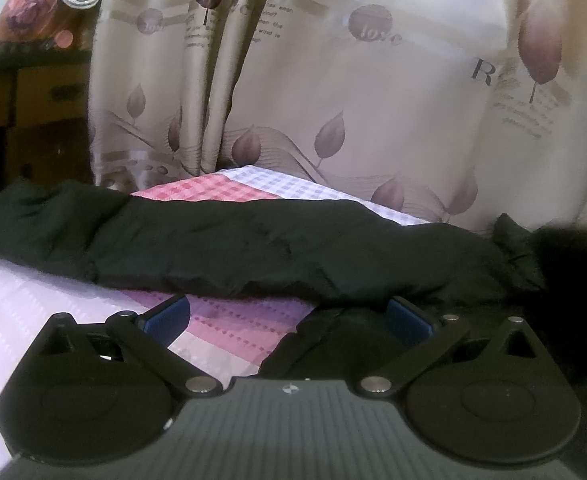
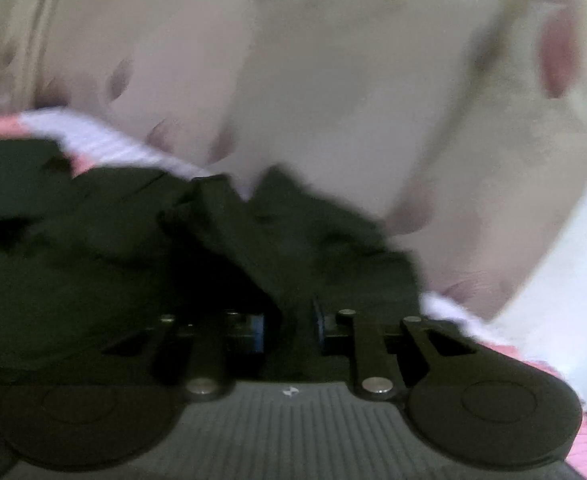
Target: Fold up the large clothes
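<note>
A black padded garment [image 1: 229, 240] lies stretched across the bed [image 1: 53, 304], reaching from the bed's left edge toward the right, its far side running just short of the back edge where the leaf-printed curtain [image 1: 373, 100] hangs. The bed's pink and lilac checked cover shows bare in front of the garment and behind it. The left gripper [image 1: 289, 316] sits low over the near part of the bed with its blue-padded fingers spread wide, nothing between them; a fold of the garment lies beside its right finger. In the blurred right wrist view, the right gripper [image 2: 289, 320] has its fingers drawn narrow, pinching a ridge of the black garment [image 2: 301, 240]. No containers are visible; a wooden cabinet [image 1: 33, 96] stands beyond the bed's left edge.
</note>
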Demonstrator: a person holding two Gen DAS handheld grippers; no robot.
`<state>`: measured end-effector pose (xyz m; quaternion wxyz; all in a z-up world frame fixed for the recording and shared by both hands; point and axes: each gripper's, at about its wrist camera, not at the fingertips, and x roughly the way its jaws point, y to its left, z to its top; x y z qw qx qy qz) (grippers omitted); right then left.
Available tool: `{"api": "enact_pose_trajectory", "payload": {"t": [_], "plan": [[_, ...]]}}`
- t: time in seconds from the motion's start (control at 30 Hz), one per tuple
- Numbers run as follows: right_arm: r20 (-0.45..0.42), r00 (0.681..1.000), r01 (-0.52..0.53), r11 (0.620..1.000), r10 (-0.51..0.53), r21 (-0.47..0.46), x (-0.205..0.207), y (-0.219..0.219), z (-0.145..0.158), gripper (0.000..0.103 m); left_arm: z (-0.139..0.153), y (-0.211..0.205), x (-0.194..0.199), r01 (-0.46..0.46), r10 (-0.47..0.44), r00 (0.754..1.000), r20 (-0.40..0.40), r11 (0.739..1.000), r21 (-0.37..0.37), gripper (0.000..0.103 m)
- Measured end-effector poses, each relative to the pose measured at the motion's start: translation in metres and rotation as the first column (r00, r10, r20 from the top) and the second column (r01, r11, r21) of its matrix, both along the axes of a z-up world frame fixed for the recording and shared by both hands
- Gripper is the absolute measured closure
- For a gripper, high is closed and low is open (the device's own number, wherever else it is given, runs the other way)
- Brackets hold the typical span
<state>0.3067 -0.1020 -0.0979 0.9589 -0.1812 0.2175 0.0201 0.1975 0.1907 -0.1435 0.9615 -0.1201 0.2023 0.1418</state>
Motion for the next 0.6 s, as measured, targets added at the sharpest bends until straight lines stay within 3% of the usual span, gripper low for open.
{"api": "enact_pose_trajectory", "payload": {"t": [0.13, 0.27, 0.37, 0.5, 0.6], "plan": [[0.086, 0.986, 0.137, 0.988, -0.143, 0.073, -0.011, -0.086, 0.048, 0.086, 0.0, -0.001, 0.001, -0.013, 0.013, 1.0, -0.014, 1.0, 0.006, 0.0], [0.129, 0.937, 0.311, 0.944, -0.324, 0.11, -0.03, -0.191, 0.079, 0.089, -0.001, -0.003, 0.003, -0.025, 0.025, 0.999, -0.027, 1.0, 0.019, 0.0], [0.086, 0.915, 0.378, 0.911, -0.395, 0.163, -0.046, -0.253, 0.083, 0.089, 0.0, -0.006, 0.004, -0.03, 0.031, 0.999, -0.034, 0.999, 0.031, 0.0], [0.05, 0.918, 0.38, 0.908, -0.393, 0.177, -0.061, -0.272, 0.074, 0.089, 0.0, -0.008, 0.004, -0.035, 0.037, 0.999, -0.038, 0.998, 0.048, 0.0], [0.052, 0.884, 0.454, 0.88, -0.464, 0.142, -0.06, -0.294, 0.06, 0.089, 0.0, -0.007, 0.005, -0.037, 0.039, 0.998, -0.047, 0.998, 0.044, 0.0]]}}
